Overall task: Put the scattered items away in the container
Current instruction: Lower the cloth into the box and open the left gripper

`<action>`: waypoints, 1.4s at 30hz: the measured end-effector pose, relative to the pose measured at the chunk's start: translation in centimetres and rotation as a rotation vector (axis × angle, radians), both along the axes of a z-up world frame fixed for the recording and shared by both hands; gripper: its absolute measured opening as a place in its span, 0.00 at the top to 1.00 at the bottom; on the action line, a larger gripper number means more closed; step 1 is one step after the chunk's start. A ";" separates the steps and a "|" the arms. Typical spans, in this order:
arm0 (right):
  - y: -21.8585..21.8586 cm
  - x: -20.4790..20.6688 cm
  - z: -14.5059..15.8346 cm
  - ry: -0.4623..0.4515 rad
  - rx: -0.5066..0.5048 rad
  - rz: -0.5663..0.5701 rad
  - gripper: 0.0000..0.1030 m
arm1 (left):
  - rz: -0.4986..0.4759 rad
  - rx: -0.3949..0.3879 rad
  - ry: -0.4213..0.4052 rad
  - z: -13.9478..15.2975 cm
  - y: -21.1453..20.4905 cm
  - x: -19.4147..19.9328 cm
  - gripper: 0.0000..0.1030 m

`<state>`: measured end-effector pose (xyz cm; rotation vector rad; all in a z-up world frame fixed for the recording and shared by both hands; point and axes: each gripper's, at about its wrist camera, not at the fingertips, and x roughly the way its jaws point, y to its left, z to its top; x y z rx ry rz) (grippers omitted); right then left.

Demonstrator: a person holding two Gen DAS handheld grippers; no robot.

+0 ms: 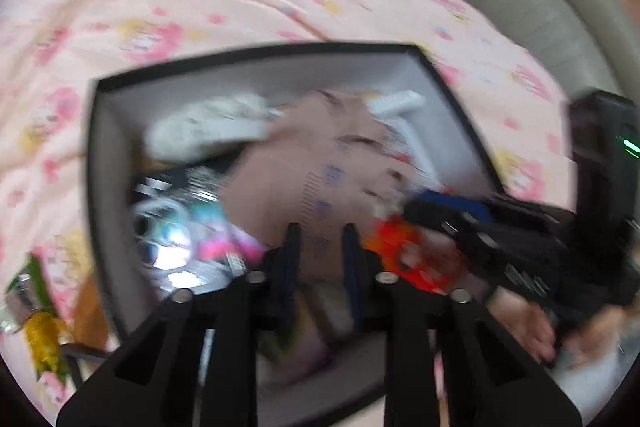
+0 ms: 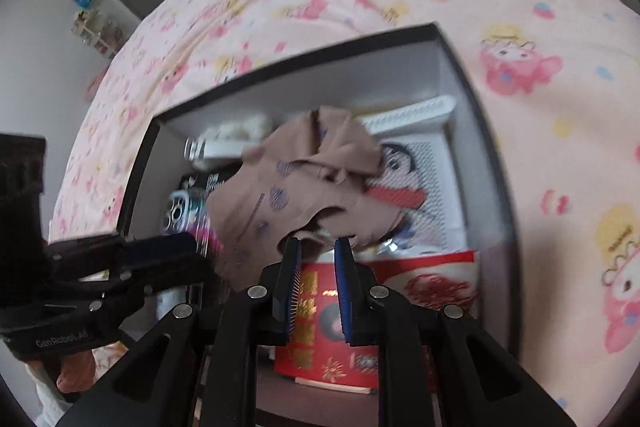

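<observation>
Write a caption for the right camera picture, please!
Open tongs hover over a brown cloth in the black box on a pink bedsheet.

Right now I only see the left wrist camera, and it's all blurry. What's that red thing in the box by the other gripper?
Observer: A red packet with gold print, at the near end of the box.
Operator: Is the right gripper pinching the brown cloth?
Observer: No. Its fingers stand apart, and the cloth lies just beyond their tips.
Operator: What's the white thing behind the cloth?
Observer: A white tray with a cartoon face picture in it, partly covered by the cloth.
</observation>
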<state>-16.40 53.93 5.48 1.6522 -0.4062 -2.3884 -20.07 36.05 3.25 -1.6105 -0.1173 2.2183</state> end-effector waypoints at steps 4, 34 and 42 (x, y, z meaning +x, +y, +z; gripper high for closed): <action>-1.6 -2.5 -0.5 0.005 -0.053 0.073 0.84 | 0.099 0.017 -0.049 -1.7 -1.6 -1.9 0.86; 1.2 -2.9 -3.2 -0.148 -0.040 -0.034 0.77 | 0.016 0.166 -0.158 -3.2 -0.9 -1.5 0.83; 3.2 1.9 1.5 -0.002 -0.039 -0.112 0.76 | -0.033 0.210 -0.027 0.6 -0.2 1.3 0.68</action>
